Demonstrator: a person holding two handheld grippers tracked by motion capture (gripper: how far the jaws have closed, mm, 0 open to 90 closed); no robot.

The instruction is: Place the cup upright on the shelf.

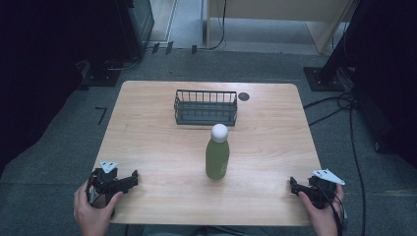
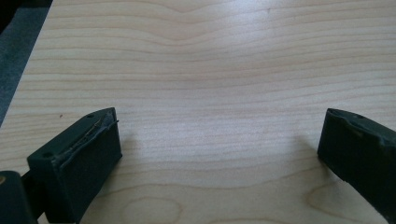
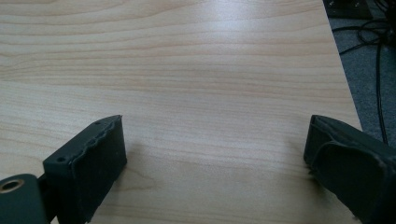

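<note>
Table (image 1: 162, 147): light wood-grain top with rounded corners, wavy grain lines visible in both gripper views; a small dark round spot (image 1: 243, 96) sits near its far edge. Floor around it is grey carpet, with black cables (image 1: 339, 105) trailing at the right.

Green bottle (image 1: 217, 157): matte cylindrical body, shoulder narrowing to a white rounded cap (image 1: 219, 132). It stands upright near the table's middle, slightly toward the near side. No label or writing can be read on it.

Wire basket (image 1: 205, 107): dark metal, rectangular, walls of thin vertical bars. It sits just behind the bottle, toward the far edge, apart from it; its inside looks bare.

Left gripper (image 1: 129, 181): held in the left hand (image 1: 92, 209) at the near left corner, grey three-cornered plate on top. In the left gripper view the two black jaws stand wide apart, pads rough-edged, bare wood between them (image 2: 219, 140).

Right gripper (image 1: 295, 186): held in the right hand (image 1: 322, 214) at the near right corner. In the right gripper view its jaws are likewise spread wide over bare table (image 3: 215, 140), nothing grasped.

The bottle stands between the two grippers, well apart from both.
</note>
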